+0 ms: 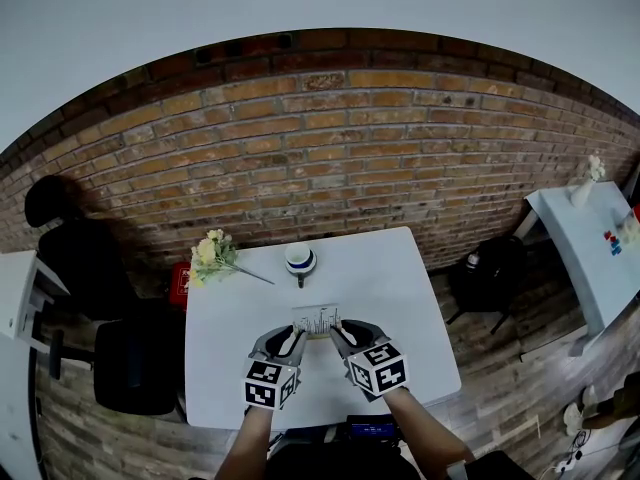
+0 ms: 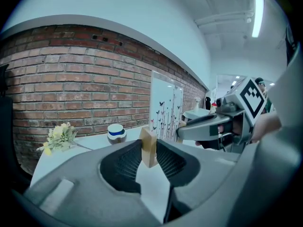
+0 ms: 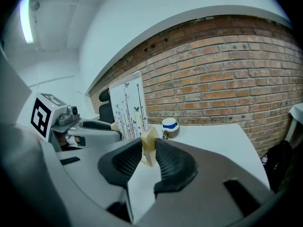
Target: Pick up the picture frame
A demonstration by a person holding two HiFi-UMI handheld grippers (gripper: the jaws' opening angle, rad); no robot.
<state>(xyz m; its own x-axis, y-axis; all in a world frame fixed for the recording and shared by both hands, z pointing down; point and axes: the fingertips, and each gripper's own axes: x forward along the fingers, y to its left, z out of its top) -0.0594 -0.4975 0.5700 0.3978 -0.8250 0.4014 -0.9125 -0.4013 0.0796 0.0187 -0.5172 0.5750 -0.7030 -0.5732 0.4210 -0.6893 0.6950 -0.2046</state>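
Picture frame [image 1: 318, 320] pinched at both side edges.
Left gripper [image 1: 292, 338] clamps its wooden left edge, right gripper [image 1: 341, 334] its right edge; the upright panel spans between them, with a cup [image 1: 300, 259] beyond.

Flowers [image 1: 212, 255], cup [image 1: 300, 259] on white table [image 1: 405, 303]

Person's bare left forearm [image 1: 247, 448] and right forearm [image 1: 428, 436] reach fwd side by side. Left grey plastic two-jaw gripper [image 1: 293, 338] and matching right gripper [image 1: 341, 332] tilt slightly down, marker cubes on top. Each clamps one pale wooden side edge of the white butterfly-print picture frame [image 1: 316, 320], upright btwn them.
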